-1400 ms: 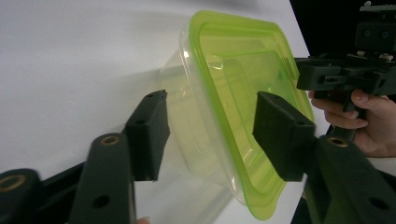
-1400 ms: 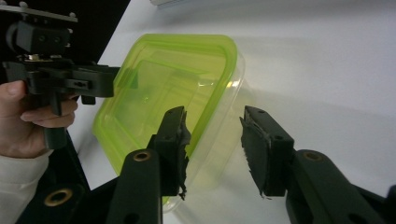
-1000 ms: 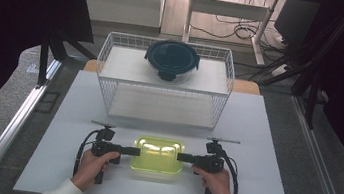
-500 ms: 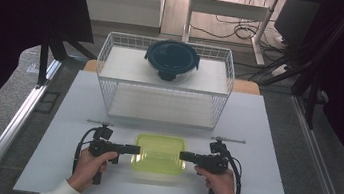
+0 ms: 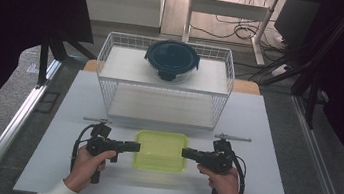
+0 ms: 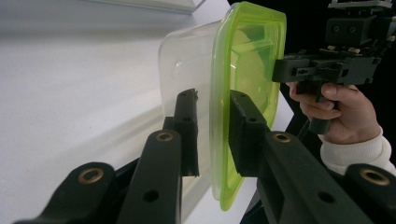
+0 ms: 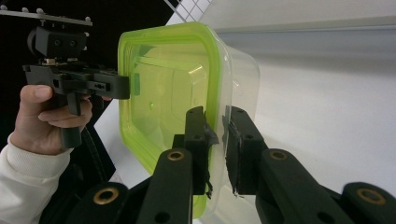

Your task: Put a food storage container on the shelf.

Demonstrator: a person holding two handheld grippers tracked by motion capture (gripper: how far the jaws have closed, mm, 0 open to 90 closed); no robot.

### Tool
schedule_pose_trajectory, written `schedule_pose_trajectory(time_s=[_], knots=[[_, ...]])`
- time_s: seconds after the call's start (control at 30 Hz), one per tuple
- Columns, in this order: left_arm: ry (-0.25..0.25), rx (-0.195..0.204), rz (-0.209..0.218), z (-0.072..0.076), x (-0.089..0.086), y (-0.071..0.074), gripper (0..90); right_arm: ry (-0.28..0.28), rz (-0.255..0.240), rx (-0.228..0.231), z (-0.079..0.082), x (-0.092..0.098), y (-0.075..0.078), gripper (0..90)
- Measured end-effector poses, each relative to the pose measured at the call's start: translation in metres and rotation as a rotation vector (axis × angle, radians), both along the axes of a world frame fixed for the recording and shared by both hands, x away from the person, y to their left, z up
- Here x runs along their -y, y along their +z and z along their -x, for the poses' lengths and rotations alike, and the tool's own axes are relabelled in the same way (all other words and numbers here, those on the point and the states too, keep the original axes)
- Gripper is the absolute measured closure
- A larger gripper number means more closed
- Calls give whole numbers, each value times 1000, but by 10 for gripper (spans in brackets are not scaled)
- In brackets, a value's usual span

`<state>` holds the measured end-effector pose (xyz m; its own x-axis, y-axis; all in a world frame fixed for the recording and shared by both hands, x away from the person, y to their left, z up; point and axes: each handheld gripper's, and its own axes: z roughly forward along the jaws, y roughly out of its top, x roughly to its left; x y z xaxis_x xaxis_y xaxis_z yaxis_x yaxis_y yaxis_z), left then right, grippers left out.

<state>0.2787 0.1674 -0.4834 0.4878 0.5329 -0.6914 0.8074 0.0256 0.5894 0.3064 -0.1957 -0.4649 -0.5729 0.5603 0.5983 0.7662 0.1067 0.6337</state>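
Left gripper pinches the left rim of the green-lidded clear container; right gripper pinches its right rim. Container held level between both, near edge of white table, in front of wire basket.
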Motion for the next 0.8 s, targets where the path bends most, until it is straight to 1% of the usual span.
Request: schedule_pose_trajectory(time_s=[0.07, 0.23, 0.6, 0.8], knots=[[-3, 8, -3, 0, 0, 2, 752, -1, 0, 3, 1, 0, 1, 793], [-6, 22, -2, 1, -1, 6, 754, 4, 0, 27, 2, 0, 6, 794], [-5, 27, 7, -1, -3, 12, 759, 5, 12, 67, 2, -3, 15, 795], [7, 29, 11, -6, -7, 19, 760, 5, 15, 84, -3, -7, 22, 796]])
